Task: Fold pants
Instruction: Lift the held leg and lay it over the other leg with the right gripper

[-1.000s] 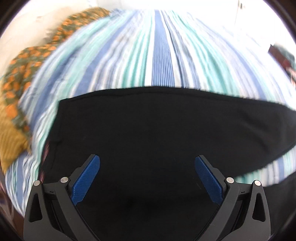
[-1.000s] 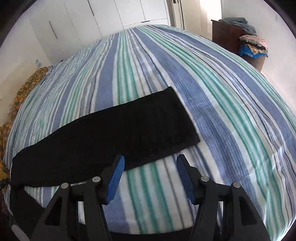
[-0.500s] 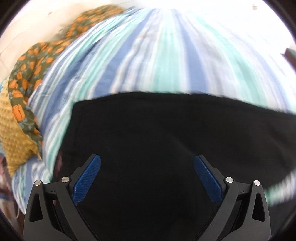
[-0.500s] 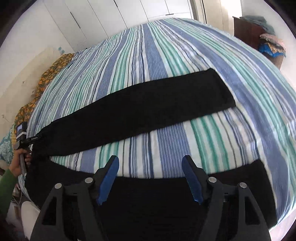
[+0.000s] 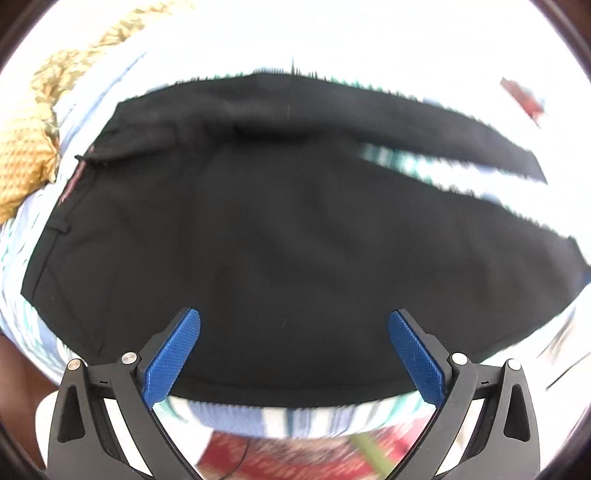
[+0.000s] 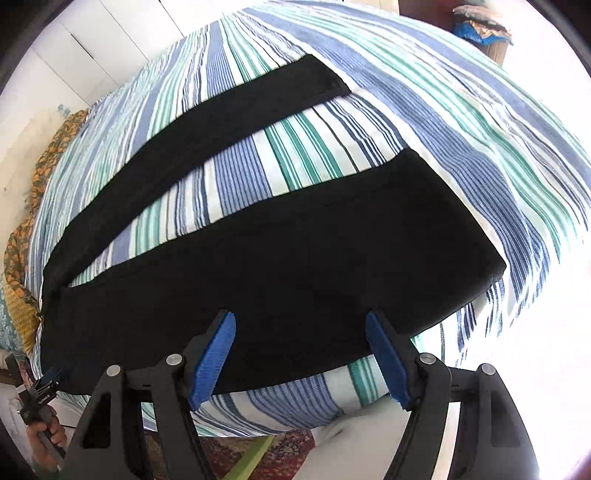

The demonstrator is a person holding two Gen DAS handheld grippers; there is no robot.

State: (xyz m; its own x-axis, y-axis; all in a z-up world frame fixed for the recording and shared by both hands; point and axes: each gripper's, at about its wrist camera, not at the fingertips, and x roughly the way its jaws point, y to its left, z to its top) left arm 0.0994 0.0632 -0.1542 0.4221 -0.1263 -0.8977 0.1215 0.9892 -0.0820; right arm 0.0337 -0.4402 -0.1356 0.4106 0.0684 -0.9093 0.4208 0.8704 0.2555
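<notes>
Black pants (image 5: 280, 229) lie flat on a bed with a blue, green and white striped sheet (image 6: 461, 110). Their waistband is at the left and the two legs spread apart toward the right. In the left wrist view my left gripper (image 5: 293, 325) hovers open over the seat of the pants, near their front edge, with nothing between its blue pads. In the right wrist view the pants (image 6: 295, 258) show both legs with striped sheet between them. My right gripper (image 6: 300, 328) stands open above the near leg, close to the bed's front edge, holding nothing.
An orange and yellow patterned cloth (image 6: 22, 236) is bunched at the bed's left side. A dark cabinet with piled clothes (image 6: 480, 26) stands at the far right. A red patterned rug (image 5: 280, 458) lies below the bed edge. A person's hand (image 6: 48, 439) holds the left gripper's handle at lower left.
Both grippers have drawn back toward the bed's front edge, so the whole pants and the rug now show. The right gripper's jaws stand wider than a second ago.
</notes>
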